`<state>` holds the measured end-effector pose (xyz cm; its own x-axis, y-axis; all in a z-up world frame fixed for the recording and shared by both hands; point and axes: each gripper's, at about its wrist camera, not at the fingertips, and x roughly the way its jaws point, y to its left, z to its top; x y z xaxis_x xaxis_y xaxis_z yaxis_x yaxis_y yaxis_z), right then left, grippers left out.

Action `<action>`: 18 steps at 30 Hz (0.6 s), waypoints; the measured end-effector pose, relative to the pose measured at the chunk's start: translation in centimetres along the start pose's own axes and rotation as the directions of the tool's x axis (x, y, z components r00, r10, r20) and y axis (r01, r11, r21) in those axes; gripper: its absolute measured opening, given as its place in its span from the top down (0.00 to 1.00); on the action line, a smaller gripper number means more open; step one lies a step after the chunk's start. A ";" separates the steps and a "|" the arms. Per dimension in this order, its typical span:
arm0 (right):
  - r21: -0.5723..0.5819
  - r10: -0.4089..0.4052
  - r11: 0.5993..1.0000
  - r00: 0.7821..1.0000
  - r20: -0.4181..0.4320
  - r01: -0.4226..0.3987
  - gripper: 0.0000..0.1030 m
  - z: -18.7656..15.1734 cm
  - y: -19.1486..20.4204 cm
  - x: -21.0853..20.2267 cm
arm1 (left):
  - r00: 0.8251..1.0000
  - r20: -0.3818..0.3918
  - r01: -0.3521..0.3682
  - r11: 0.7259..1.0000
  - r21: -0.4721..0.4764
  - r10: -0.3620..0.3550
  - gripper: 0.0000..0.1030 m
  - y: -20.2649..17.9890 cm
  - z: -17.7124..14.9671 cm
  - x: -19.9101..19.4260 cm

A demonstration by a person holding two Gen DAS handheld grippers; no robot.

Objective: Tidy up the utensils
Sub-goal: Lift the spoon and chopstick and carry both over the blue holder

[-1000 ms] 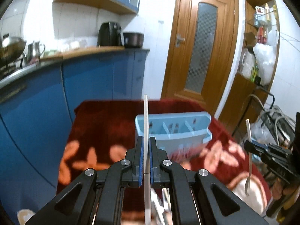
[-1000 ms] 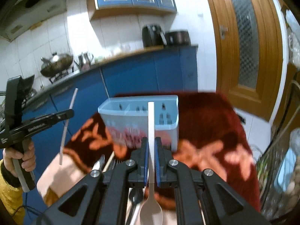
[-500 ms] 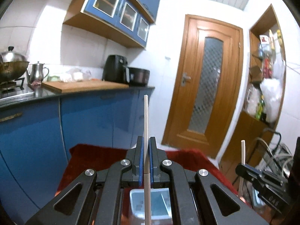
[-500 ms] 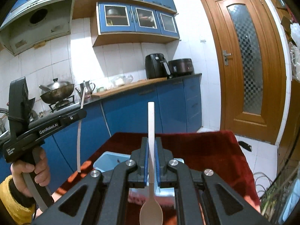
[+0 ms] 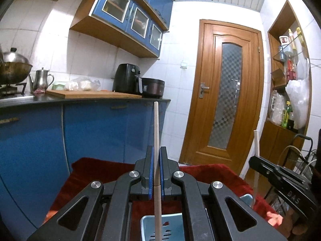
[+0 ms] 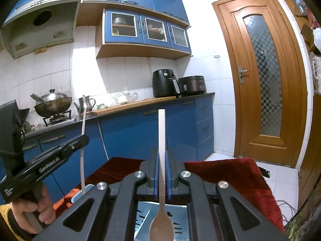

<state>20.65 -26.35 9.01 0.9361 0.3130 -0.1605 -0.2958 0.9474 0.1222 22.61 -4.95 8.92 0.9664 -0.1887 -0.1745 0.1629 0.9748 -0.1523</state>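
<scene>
Spoons (image 6: 161, 210) stand upright, one clamped in each shut tongs (image 6: 161, 172), directly above the caddy (image 6: 180, 221) below me.

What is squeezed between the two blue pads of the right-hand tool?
A pale spoon, its handle clamped between the right gripper's pads, bowl hanging over the light-blue utensil caddy. The right wrist view shows it.

We look from each wrist close along the gripper's fingers, nearly level, over a red cloth toward the blue cabinets (image 5: 96, 132) and the wooden door (image 5: 226, 92). Both views share these and the air fryer (image 6: 163, 83); each catches the other gripper at its edge.
</scene>
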 end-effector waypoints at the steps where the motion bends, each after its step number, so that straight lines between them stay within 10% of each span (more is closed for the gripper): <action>1: 0.008 0.006 1.000 1.000 -0.004 -0.006 0.93 -0.4 -0.2 0.3 | 1.000 0.000 -0.001 1.000 -0.003 0.001 0.95 0.1 -0.3 0.1; 16: 0.017 0.052 0.999 0.995 -0.084 -0.050 0.92 -2.6 -0.9 1.0 | 0.998 -0.053 0.039 0.999 0.018 -0.038 0.94 0.1 -3.3 0.2; 18: 0.024 0.059 0.998 0.994 -0.088 -0.057 0.90 -2.6 -0.8 0.8 | 0.997 -0.065 0.047 0.999 0.024 -0.045 0.81 0.0 -3.4 0.0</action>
<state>21.13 -26.71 6.22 0.8969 0.3726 -0.2382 -0.3438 0.9262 0.1546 21.93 -5.31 5.66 0.9431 -0.2401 -0.2301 0.2130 0.9675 -0.1365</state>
